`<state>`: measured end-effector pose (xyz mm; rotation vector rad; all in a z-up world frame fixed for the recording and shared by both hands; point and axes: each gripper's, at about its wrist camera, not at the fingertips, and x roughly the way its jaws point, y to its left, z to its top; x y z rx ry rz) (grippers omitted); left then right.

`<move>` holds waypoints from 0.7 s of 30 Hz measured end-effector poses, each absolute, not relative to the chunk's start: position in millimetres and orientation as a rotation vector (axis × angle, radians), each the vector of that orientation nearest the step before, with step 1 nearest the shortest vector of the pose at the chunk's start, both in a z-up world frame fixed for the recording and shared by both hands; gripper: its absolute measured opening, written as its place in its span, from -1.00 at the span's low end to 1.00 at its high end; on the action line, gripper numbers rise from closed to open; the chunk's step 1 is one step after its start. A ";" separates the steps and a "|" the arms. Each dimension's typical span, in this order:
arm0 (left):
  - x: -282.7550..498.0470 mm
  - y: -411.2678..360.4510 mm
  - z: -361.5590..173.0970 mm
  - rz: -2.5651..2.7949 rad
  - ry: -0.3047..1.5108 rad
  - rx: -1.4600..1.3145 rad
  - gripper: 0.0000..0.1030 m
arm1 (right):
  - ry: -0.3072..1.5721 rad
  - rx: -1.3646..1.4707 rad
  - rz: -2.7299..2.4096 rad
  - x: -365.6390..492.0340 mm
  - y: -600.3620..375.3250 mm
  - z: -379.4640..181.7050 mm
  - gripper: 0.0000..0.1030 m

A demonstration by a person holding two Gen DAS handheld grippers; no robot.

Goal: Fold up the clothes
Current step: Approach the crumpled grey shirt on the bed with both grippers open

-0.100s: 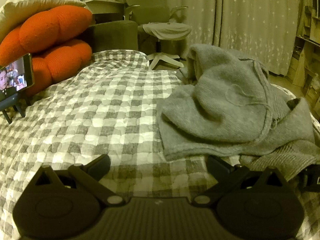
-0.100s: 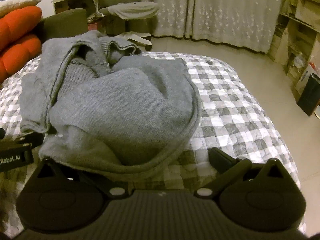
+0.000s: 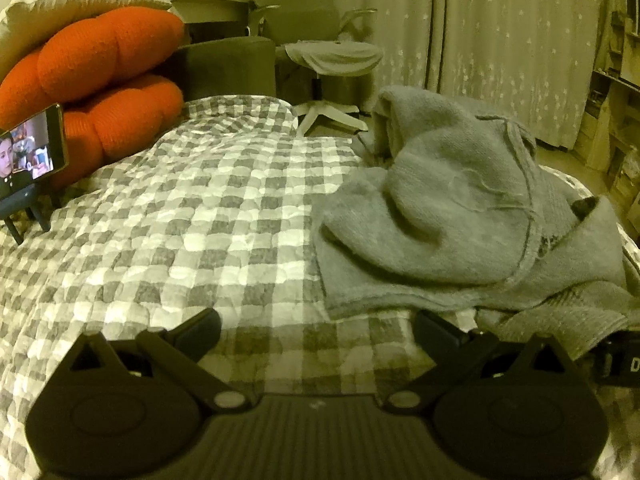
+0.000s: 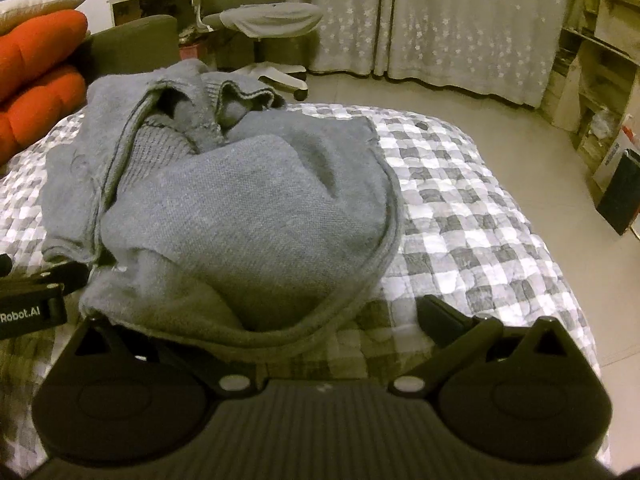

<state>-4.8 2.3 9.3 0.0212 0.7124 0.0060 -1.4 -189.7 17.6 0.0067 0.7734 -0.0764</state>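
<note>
We see a soft, fuzzy gray sweater (image 4: 240, 208) in a bumpy, crumpled heap on a puffy checked quilt (image 3: 192, 216). Its edges are ribbed knit. Our left claw (image 3: 318, 328) is wide open and holds nothing; the sweater lies just ahead, by its right finger. Our right claw (image 4: 304, 320) is wide open too, and the sweater's rolled hem droops over its left finger. The other claw's side reads "Robot.AI". Round orange cushions (image 3: 104, 80) sit behind a propped phone (image 3: 30, 152).
</note>
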 end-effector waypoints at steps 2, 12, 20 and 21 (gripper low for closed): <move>-7.7 3.7 14.8 0.003 0.722 0.017 0.99 | 0.781 0.009 -0.081 -1.6 -186.9 21.1 1.00; -14.0 16.5 32.1 0.034 0.762 0.106 0.99 | 0.862 -0.059 -0.057 0.3 -178.9 46.3 1.00; -23.8 17.4 50.3 0.063 0.719 0.126 0.99 | 0.847 -0.027 -0.074 -25.2 -180.3 70.2 1.00; -25.1 17.4 53.7 0.069 0.712 0.136 0.99 | 0.836 -0.027 -0.074 -25.2 -175.3 73.2 1.00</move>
